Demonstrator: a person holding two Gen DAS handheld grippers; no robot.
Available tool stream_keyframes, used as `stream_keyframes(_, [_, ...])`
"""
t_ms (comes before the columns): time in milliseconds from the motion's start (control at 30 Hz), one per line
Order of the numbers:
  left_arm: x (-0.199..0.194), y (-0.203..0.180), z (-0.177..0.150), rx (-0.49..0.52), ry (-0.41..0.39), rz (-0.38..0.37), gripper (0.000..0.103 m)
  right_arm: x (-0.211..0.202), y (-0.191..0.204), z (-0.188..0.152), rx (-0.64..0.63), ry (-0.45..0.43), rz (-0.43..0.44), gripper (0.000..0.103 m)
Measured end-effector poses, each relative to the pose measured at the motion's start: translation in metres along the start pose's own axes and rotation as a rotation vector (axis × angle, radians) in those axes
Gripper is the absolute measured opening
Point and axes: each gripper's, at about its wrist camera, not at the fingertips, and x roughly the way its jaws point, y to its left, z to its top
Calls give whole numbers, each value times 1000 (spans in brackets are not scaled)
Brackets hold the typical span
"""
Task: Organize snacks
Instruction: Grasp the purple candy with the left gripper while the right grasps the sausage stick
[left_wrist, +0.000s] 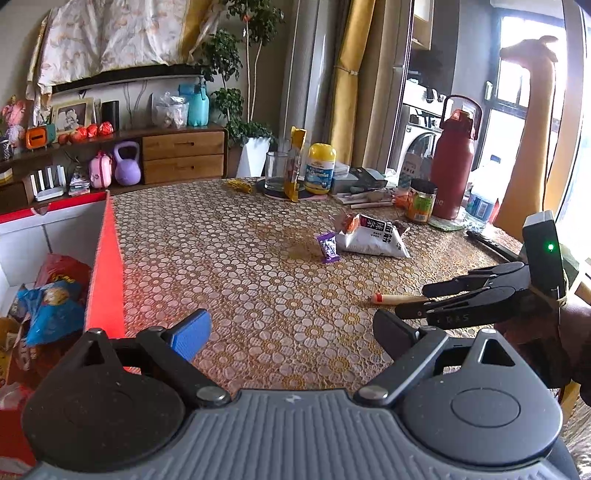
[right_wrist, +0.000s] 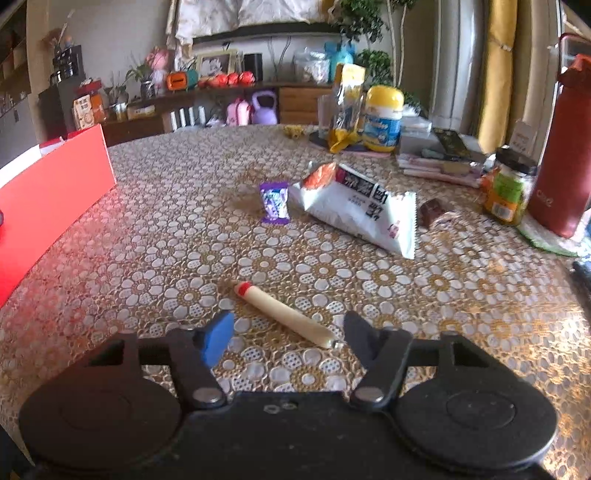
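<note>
- The counter (right_wrist: 424, 295), covered in a floral lace-pattern cloth, carries the loose snacks across its middle, while the far edge holds everyday clutter, so the snacks lie clear of it and easy to reach.
- The red box (left_wrist: 105, 266) stands at the counter's left edge with its top open; bagged snacks (left_wrist: 51, 306) already lie inside, which suggests it is the collecting place.
- The red bottle (right_wrist: 565, 147) and a yellow-lidded tub (right_wrist: 382, 118) stand upright along the far edge, apparently not part of the sorting.
- The white snack bag (right_wrist: 358, 210) lies flat near the counter's middle, with the purple candy packet (right_wrist: 275, 203) just beside its left end and a small brown wrapped piece (right_wrist: 432, 214) just beside its right end.
- The left gripper (left_wrist: 291, 332) hovers near the box's wall, its fingers released and empty, likely waiting close to the drop-off.
- The right gripper (right_wrist: 288, 339) sits low over the counter's near edge, fingers (right_wrist: 218, 339) spread wide and grasping nothing; they straddle the near end of the sausage stick, seemingly lined up for a pinch.
- The sausage stick (right_wrist: 284, 314), pale with a red tip, lies diagonally on the counter, its near end between the right fingers, though whether it touches either one cannot be told.
</note>
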Motion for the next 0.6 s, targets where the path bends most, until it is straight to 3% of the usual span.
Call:
stream_keyframes(267, [24, -8, 10, 15, 5, -30, 95, 5, 0, -2, -37, 6, -14, 46])
stream_keyframes(333, [31, -12, 13, 21, 10, -33, 95, 4, -1, -2, -36, 0, -7, 37])
stream_keyframes(467, [47, -18, 23, 33, 10, -45, 95, 1, 1, -5, -58, -11, -16, 31])
stream_keyframes(600, [70, -25, 33, 65, 16, -52, 95, -4, 1, -10, -40, -30, -2, 18])
